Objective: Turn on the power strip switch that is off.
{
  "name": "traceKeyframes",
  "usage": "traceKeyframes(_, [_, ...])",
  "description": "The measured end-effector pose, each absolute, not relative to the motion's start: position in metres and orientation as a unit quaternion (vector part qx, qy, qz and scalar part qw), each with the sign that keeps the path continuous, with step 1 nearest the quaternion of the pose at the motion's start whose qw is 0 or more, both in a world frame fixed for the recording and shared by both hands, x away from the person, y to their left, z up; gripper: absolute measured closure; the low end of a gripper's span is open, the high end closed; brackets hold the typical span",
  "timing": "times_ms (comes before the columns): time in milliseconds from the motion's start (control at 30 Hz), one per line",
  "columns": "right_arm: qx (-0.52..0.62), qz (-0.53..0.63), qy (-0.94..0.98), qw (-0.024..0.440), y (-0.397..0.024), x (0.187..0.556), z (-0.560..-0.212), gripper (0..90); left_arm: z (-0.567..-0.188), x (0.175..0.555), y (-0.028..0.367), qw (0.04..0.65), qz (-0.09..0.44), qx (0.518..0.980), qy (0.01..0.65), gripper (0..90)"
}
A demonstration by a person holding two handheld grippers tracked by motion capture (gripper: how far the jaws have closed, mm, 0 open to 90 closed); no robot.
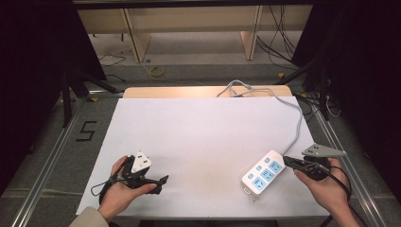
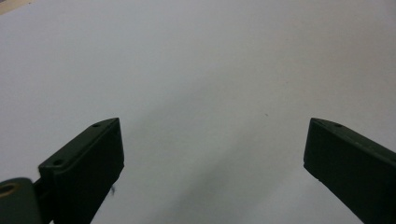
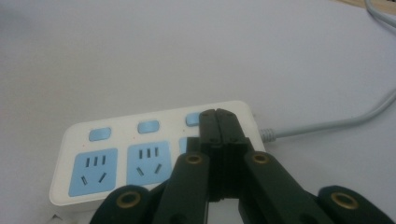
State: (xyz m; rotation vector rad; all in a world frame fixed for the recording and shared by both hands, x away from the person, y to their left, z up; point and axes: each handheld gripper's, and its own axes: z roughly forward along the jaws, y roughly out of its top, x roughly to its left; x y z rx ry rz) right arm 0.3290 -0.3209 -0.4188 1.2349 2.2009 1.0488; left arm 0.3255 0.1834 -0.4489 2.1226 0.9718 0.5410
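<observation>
Power strip [image 1: 263,172], white with blue sockets and switches, lies near the right front corner of the white table sheet [image 1: 198,127]; its grey cord [image 1: 297,124] runs back and off the far edge.

Step in hand, as I judge it: the approach to the strip, nothing yet gripped or pressed. The right gripper [image 1: 287,161] sits at the strip's cord end. In the right gripper view its jaws are pressed together, tips over the third socket and switch, holding nothing. Whether the tips touch the casing I cannot tell; they look just above it.

Left gripper [image 1: 163,180] rests low over bare sheet at the left front, well apart from the strip. In the left gripper view its jaws stand wide apart with nothing between them.

Next move probably calls for a short, steady descent of the closed tips onto a rocker switch [image 3: 148,126], or a spread of the jaws to take the casing.
</observation>
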Motion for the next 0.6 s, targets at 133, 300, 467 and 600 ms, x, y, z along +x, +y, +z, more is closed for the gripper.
traceKeyframes(133, [0.442, 0.371, 0.792, 0.201, -0.319, 0.332, -0.417, 90.0, -0.449, 0.326, 0.183, 0.365, 0.21, 0.825, 0.378, 4.7])
traceKeyframes(300, [0.443, 0.367, 0.794, 0.198, -0.318, 0.336, -0.415, 90.0, -0.449, 0.326, 0.184, 0.365, 0.21, 0.824, 0.378, 4.9])
traceKeyframes(467, [0.446, 0.361, 0.796, 0.194, -0.317, 0.339, -0.414, 90.0, -0.449, 0.326, 0.183, 0.365, 0.211, 0.825, 0.377, 5.0])
traceKeyframes(600, [0.446, 0.358, 0.798, 0.189, -0.316, 0.341, -0.413, 90.0, -0.449, 0.326, 0.183, 0.365, 0.21, 0.824, 0.379, 5.1])
